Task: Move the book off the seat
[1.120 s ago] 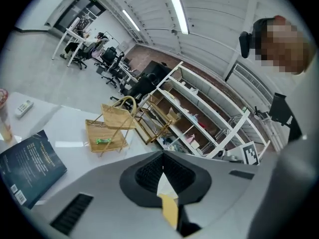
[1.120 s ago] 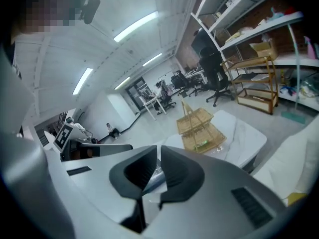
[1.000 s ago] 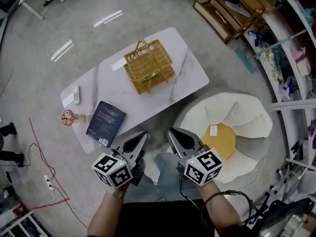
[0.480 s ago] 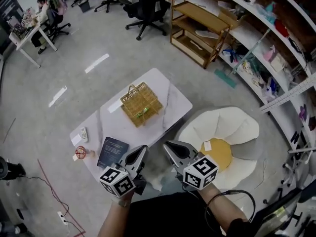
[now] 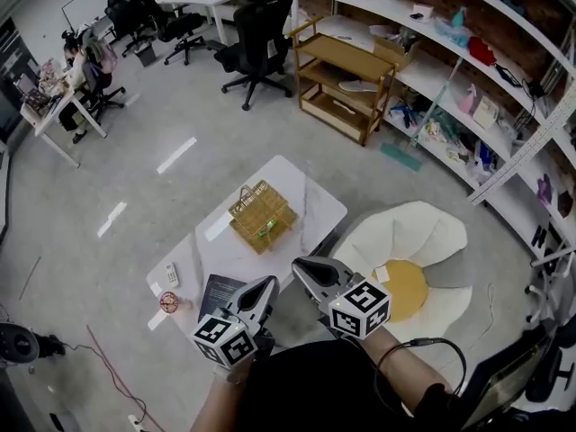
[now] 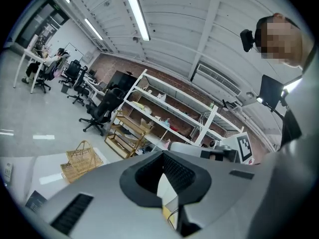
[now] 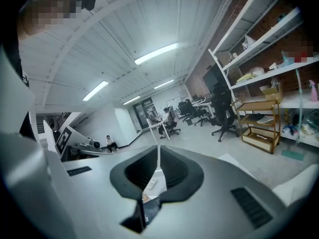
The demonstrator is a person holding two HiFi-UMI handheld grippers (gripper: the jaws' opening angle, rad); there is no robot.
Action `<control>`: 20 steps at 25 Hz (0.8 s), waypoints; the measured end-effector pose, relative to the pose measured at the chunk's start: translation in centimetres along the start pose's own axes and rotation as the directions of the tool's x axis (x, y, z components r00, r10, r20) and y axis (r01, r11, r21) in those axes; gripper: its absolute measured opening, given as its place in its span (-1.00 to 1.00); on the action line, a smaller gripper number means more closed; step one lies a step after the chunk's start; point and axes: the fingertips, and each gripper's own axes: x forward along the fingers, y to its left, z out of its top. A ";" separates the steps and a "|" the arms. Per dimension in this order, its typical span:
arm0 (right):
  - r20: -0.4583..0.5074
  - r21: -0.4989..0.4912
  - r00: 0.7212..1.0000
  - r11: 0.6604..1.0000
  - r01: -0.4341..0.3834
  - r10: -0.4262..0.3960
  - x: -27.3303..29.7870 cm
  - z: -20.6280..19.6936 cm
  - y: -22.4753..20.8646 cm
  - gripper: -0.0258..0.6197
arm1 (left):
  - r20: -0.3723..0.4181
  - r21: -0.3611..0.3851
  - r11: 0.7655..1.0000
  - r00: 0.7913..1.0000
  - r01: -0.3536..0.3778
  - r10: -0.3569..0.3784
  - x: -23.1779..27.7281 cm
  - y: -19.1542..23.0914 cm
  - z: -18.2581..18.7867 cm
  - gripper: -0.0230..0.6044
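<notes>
No text, brand or number can be read; print on the book (image 5: 219, 288) is too small, and only square coded markers are borne by the left gripper (image 5: 268, 283) and right gripper (image 5: 298, 263)

A wicker basket (image 5: 261, 216) sits on a white marble table (image 5: 308, 194), a remote (image 5: 170, 275) near 1 corner, office chairs (image 5: 256, 39) beyond.
</notes>
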 end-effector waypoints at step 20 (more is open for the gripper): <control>0.072 -0.017 0.997 1.000 -0.006 0.007 -2.1 4.0 4.8 -0.83 | 0.020 0.111 0.993 0.999 0.045 -0.048 -3.8 -4.1 5.1 -0.91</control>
